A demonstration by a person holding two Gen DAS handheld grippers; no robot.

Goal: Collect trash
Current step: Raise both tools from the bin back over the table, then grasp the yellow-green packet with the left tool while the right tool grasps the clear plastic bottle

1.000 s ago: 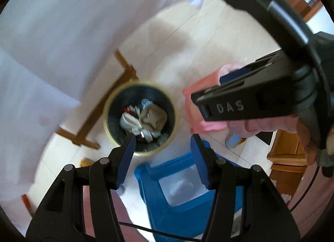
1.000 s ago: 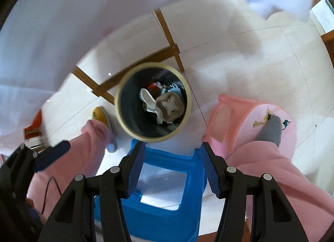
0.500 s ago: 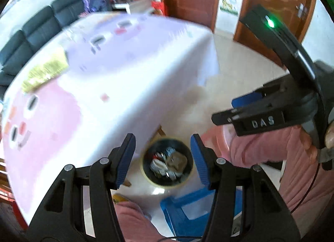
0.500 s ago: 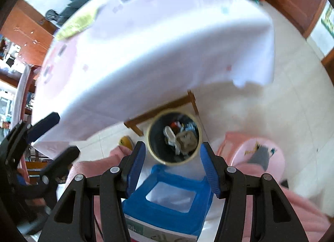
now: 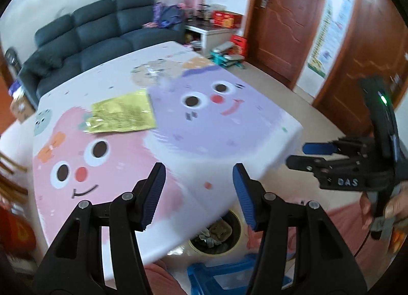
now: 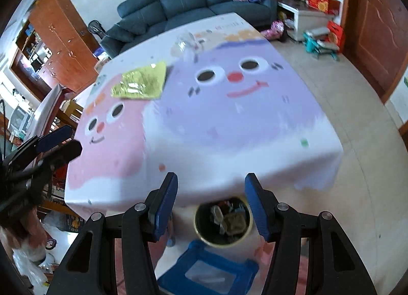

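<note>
A flat gold foil wrapper (image 5: 122,114) (image 6: 140,80) lies on the cartoon-face tablecloth (image 5: 229,126) (image 6: 229,116), toward the far left of the table. A clear crumpled plastic piece (image 6: 185,40) (image 5: 150,72) sits farther back. On the floor by the table's near edge stands a round bin (image 6: 224,223) (image 5: 216,233) holding crumpled trash. My left gripper (image 5: 199,193) hangs open and empty above the table's near edge. My right gripper (image 6: 211,200) is also open and empty, high above the bin. Each gripper shows in the other's view, at the side.
A blue plastic stool (image 6: 206,272) (image 5: 229,277) stands beside the bin, with a pink stool (image 6: 265,249) to its right. A dark sofa (image 6: 193,2) lies beyond the table, wooden doors (image 5: 285,19) at right, a wooden cabinet (image 6: 58,37) at left. Pink sleeves (image 5: 341,226) frame the lower edges.
Both grippers have risen from low over the bin to well above the table. The tabletop with the gold wrapper has come into view, and the bin now looks small below.
</note>
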